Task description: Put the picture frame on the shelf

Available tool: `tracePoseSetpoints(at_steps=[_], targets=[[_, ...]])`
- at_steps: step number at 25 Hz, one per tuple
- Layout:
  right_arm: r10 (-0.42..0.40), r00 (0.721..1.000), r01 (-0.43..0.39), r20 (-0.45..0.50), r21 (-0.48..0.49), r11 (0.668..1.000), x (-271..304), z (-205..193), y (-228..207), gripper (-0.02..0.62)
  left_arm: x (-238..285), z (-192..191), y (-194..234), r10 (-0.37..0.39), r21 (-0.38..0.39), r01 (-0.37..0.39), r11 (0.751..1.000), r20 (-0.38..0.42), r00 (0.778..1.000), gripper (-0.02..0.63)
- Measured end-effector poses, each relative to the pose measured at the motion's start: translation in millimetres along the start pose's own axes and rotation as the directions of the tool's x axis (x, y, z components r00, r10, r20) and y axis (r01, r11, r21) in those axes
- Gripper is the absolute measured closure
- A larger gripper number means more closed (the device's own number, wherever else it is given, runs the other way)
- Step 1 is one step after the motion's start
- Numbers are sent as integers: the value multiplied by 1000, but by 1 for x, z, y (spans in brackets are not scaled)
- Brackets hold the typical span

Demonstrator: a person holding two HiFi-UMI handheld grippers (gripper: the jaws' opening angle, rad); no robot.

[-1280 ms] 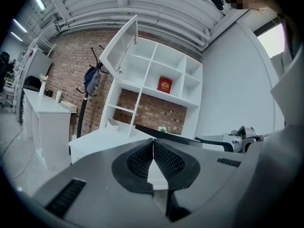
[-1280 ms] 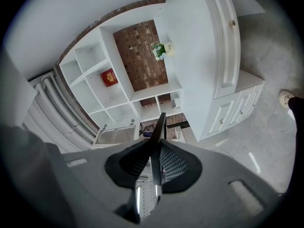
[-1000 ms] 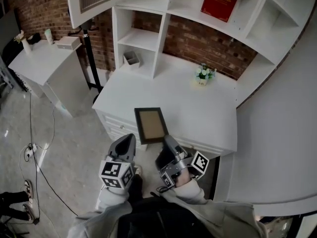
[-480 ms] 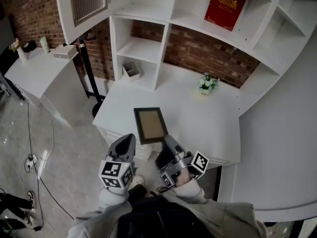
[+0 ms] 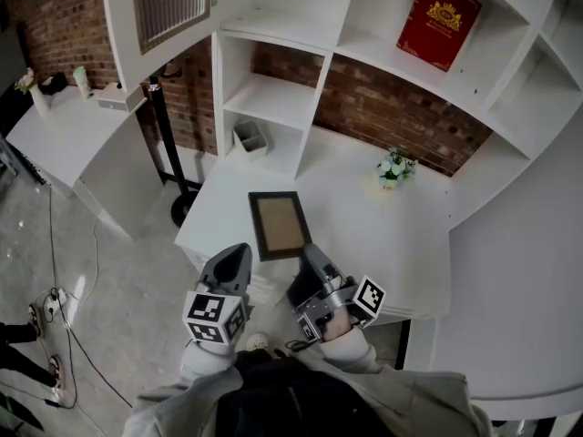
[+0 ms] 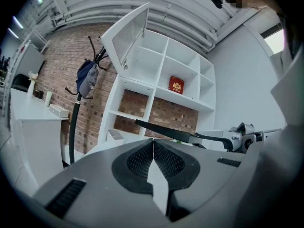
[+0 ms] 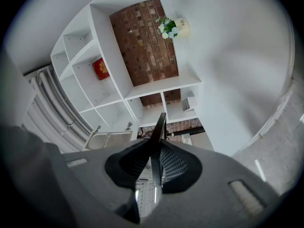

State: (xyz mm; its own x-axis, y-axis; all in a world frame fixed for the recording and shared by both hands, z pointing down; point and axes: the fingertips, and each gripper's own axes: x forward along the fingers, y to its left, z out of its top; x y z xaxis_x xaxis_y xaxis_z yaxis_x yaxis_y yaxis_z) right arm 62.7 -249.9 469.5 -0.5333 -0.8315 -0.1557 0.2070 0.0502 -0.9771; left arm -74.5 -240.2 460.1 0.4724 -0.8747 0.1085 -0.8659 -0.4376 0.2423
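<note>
The picture frame, dark-rimmed with a tan panel, is held flat and level above the front edge of the white desk. My right gripper is shut on its near edge; in the right gripper view the frame shows edge-on between the pads. My left gripper is just left of the frame, shut with nothing in it. From the left gripper view the frame is a thin dark bar before the white shelf unit. That shelf unit rises behind the desk.
A red book leans in an upper compartment. A small flower pot stands on the desk, and a grey box in a low compartment. An open cabinet door, a coat stand and a side table are at left.
Both grippers and the frame have come forward toward the desk and shelf with the person. The frame now hangs over the desk's front edge. Both grips are unchanged.
</note>
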Motion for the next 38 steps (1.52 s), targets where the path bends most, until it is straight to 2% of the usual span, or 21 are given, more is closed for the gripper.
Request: tracePoseSetpoints(at_steps=[10, 17, 27, 31, 38], targets=[[28, 999, -28, 15, -28, 999, 32, 13, -1, 528, 23, 7, 19, -28, 35, 28, 999, -2, 1000, 601], [25, 999, -22, 44, -55, 998, 57, 25, 11, 528, 38, 18, 30, -13, 46, 14, 999, -11, 1000, 601], [73, 997, -69, 27, -122, 990, 130, 49, 39, 528, 81, 50, 58, 20, 46, -20, 999, -2, 1000, 601], [52, 998, -44, 40, -177, 983, 161, 65, 38, 528, 106, 61, 69, 31, 46, -31, 998, -1, 1000, 601], [59, 998, -54, 24, -172, 984, 218, 82, 40, 528, 147, 76, 98, 81, 3, -81, 997, 7, 997, 601]])
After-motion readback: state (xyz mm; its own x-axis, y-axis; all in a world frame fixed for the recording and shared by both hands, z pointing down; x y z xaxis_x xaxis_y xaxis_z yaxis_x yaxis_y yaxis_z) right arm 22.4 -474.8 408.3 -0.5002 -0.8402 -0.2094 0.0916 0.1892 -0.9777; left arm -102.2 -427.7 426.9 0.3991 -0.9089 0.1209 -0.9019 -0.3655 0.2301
